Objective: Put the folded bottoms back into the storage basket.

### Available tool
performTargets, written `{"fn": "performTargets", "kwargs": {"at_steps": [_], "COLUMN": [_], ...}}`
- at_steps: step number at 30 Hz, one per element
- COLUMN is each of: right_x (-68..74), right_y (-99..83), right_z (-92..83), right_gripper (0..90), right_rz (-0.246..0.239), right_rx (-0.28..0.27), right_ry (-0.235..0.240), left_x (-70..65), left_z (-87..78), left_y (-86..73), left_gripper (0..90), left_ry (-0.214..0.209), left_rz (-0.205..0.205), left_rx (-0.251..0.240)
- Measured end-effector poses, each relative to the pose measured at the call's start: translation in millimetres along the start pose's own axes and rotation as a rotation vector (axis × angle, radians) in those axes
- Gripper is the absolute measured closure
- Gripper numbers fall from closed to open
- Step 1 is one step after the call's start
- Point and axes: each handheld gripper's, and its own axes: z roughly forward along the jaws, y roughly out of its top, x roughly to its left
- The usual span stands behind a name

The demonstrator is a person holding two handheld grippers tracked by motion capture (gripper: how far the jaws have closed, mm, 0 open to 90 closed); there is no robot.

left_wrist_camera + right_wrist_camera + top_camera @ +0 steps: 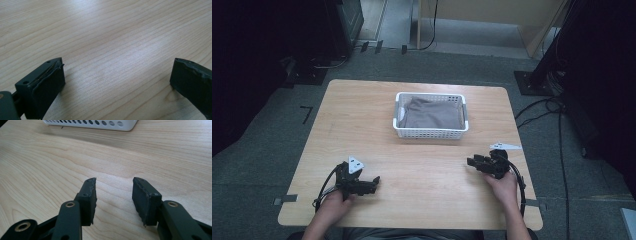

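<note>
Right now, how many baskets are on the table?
1. The white basket stands at the table's far middle and holds folded grey cloth. Its near wall also shows in the right gripper view.

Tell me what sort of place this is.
Probably a lab or workshop recording station: a bare wooden table on grey carpet, dark equipment stands with trailing cables around it, and a white basket of grey cloth.

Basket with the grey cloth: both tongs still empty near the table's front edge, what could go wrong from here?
1. The white basket is light-looking perforated plastic; a pull on the grey cloth might drag or tip it.
2. The cloth fills the basket to its rim, so the right tongs, the narrower set, may catch the wall rather than fabric.
3. The left tongs lie low over the table and could scrape it.
</note>
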Motion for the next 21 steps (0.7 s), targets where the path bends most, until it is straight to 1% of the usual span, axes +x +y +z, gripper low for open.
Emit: {"fn": "performTargets", "kwargs": {"at_steps": [4,21], "right_x": [1.8,1.2], "right_y": [-1.1,-1.9], "right_z": [0.2,0.2], "right_gripper": [53.2,52.3], "right_rz": [-0.009,-0.003], "right_rx": [-0.006,-0.013], "right_ry": [-0.009,-0.001], "left_x": [0.0,0.0], "left_z": [0.0,-0.1], "left_y": [0.0,0.1], "left_gripper": [0.0,0.0], "left_ry": [0.000,0.000], "left_rz": [0.000,0.000], "left_rx": [0.000,0.001]}}
